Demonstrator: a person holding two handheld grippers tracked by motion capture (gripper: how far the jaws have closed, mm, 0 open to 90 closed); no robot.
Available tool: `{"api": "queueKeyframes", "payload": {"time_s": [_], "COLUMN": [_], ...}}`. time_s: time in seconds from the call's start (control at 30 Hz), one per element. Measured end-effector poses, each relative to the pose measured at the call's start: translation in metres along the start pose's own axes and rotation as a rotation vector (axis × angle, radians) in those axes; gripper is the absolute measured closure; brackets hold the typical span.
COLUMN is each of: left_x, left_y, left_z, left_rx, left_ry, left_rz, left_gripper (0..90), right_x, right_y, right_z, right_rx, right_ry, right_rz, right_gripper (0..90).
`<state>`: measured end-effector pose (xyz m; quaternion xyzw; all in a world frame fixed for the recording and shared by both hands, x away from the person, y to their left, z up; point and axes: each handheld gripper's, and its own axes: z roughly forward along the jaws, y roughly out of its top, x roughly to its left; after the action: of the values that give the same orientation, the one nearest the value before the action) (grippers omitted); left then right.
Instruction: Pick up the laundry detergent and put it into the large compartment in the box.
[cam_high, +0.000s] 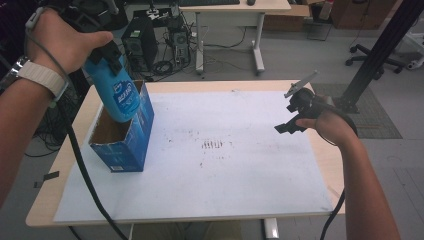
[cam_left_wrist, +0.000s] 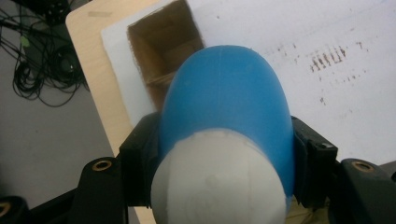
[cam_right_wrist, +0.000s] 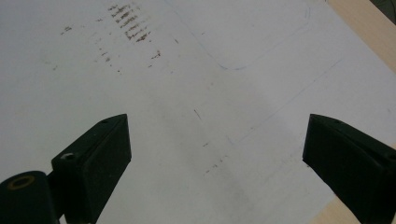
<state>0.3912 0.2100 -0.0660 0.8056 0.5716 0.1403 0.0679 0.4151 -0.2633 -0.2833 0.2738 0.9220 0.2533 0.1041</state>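
Observation:
A blue bottle (cam_high: 117, 95) with a white cap end (cam_left_wrist: 217, 182) hangs bottom-down over the open top of a blue cardboard box (cam_high: 127, 137), its lower part inside the opening. My left gripper (cam_high: 102, 52) is shut on the bottle's upper part, one jaw on each side of it (cam_left_wrist: 224, 140). The box (cam_left_wrist: 163, 46) stands at the table's left side with its brown inside showing. At the table's right edge my right gripper (cam_high: 285, 127) hovers above the white sheet, open, nothing between its fingers (cam_right_wrist: 217, 144).
A white sheet (cam_high: 240, 165) with brown marks near its middle covers most of the wooden table (cam_high: 50, 200). Behind the table stand a computer tower (cam_high: 137, 42), tangled cables and another desk (cam_high: 235, 10). A black post (cam_high: 375, 55) rises at the right.

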Motion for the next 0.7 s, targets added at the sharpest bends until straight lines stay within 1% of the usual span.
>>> {"api": "queueKeyframes", "payload": {"time_s": [0.4, 0.7], "left_x": [0.015, 0.024], "left_y": [-0.001, -0.002], "left_z": [0.003, 0.01], "left_rx": [0.012, 0.025], "left_ry": [0.026, 0.05], "left_rz": [-0.072, -0.107], "left_gripper": [37.8, 37.9], "right_x": [-0.001, -0.002], "right_y": [0.0, 0.0], "right_z": [0.001, 0.003], "right_rx": [-0.004, -0.004], "right_ry": [0.001, 0.003], "right_rz": [0.004, 0.005], "right_gripper": [7.8, 7.8]}}
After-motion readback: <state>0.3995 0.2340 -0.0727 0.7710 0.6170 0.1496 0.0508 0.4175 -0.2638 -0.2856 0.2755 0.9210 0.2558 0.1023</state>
